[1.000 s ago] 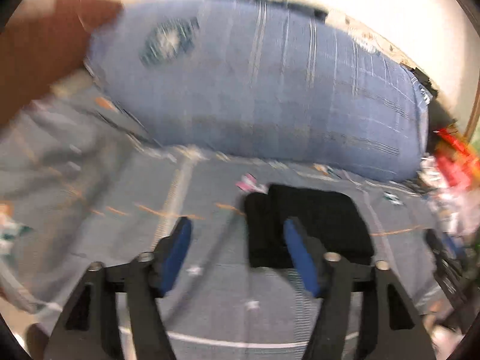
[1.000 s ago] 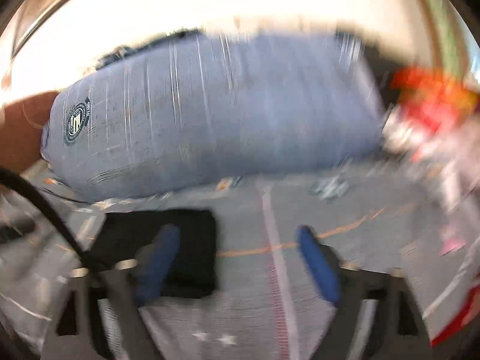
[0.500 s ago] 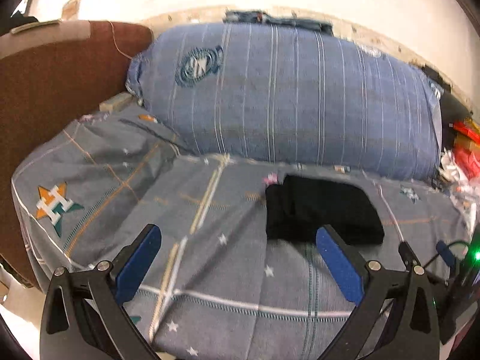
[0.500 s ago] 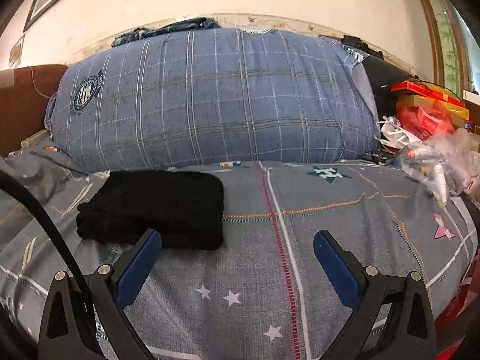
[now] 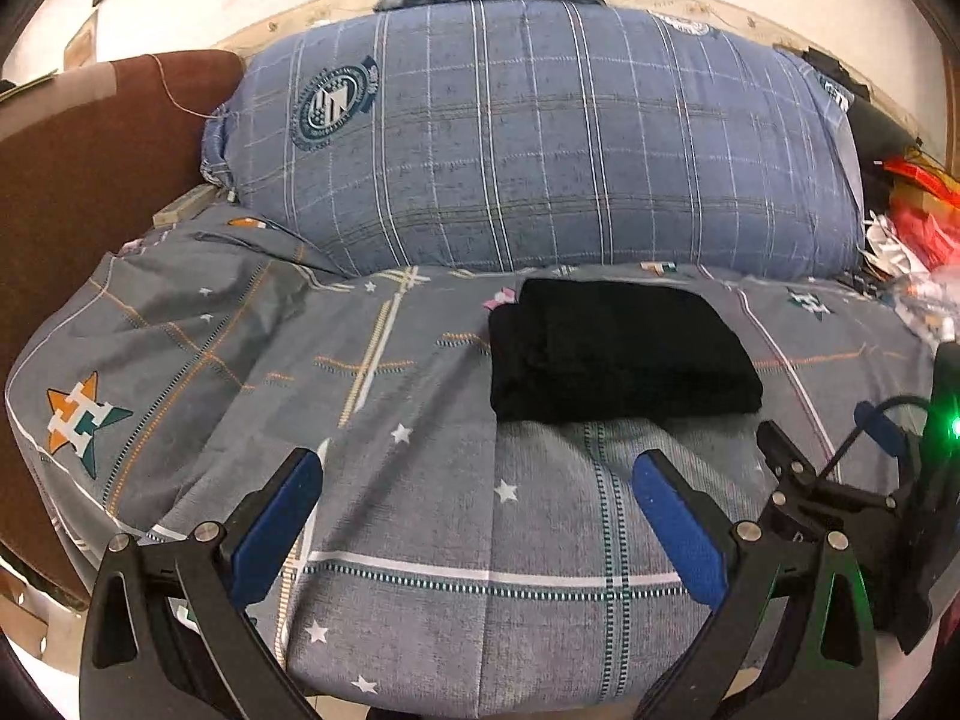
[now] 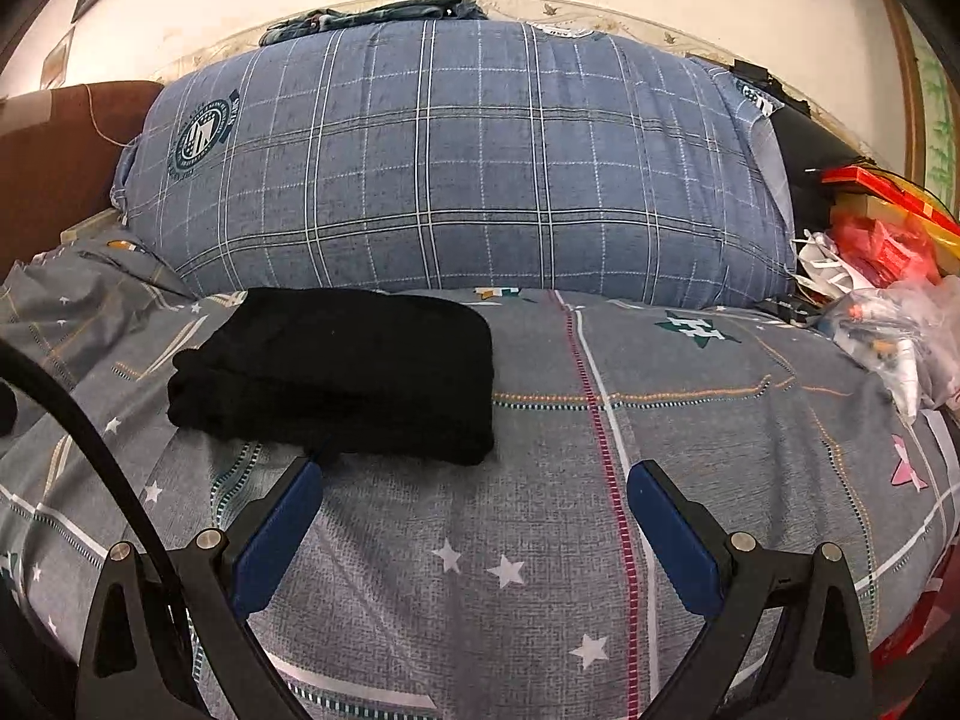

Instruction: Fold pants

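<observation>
The black pants (image 5: 618,351) lie folded into a compact rectangle on the grey star-patterned bedsheet (image 5: 420,540), just in front of the big blue plaid pillow (image 5: 528,138). From the left claw (image 5: 474,516) they sit ahead and a little to its right, clear of both blue pads; from the right claw (image 6: 474,516) they sit ahead and to its left, the near edge of the fold just beyond the left pad's tip — touching or not, I cannot tell. Both claws are spread wide and hold nothing. Compared with half a second ago, both views show nearly the same scene, the pants in the same spot, and the right claw appears beside the left one at that view's right edge. Further right of the right claw — a heap of plastic bags (image 6: 888,324) by the pillow's end.
</observation>
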`<state>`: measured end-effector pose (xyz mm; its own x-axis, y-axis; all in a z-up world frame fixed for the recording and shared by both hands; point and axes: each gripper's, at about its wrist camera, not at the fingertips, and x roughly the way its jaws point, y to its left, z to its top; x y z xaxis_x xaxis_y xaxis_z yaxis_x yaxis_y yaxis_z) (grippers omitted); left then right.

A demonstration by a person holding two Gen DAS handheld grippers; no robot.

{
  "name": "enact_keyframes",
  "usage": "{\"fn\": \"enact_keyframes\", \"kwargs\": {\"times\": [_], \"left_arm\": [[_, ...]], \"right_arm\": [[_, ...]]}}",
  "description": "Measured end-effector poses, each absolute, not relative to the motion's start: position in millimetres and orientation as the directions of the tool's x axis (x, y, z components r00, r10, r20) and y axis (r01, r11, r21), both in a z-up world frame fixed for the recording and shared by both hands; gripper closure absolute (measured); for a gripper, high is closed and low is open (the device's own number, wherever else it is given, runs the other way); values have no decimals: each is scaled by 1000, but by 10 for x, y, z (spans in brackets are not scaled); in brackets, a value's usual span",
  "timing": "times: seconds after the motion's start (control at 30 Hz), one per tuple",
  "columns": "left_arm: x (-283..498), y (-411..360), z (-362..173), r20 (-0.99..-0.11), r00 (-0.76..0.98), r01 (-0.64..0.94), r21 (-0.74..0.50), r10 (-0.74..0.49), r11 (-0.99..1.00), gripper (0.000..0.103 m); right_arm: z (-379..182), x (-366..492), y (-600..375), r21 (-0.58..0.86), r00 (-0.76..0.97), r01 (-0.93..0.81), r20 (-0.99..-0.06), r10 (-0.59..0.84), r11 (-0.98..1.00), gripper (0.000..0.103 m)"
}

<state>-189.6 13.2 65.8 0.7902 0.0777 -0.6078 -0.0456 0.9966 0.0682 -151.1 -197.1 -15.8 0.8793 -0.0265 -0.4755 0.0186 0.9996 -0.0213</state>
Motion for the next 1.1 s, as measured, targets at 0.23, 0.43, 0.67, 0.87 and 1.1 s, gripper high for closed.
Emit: {"fn": "enact_keyframes", "kwargs": {"times": [0.23,0.43,0.67,0.87,1.1], "left_arm": [[-1947,64,696,-613,785,-41,96,91,995,0],[-1895,22,646,-631,774,-11,81,60,997,0],[-1827,73,466,-668,743,-22,53,52,998,0],[-1731,101,338,-702,711,-34,19,38,999,0],[-1673,93,231,-722,692,-25,12,26,1000,0]], "right_arm": [[-53,-1451,-1998,46,880,-3,-474,24,999,0],[-72,-1437,-2018,40,877,9,-481,11,999,0],[-203,-1383,-1989,31,857,6,-515,11,1000,0],[-261,-1409,-1881,-8,853,-26,-522,18,1000,0],[-292,-1394,-1874,-2,844,-35,-535,28,999,0]]}}
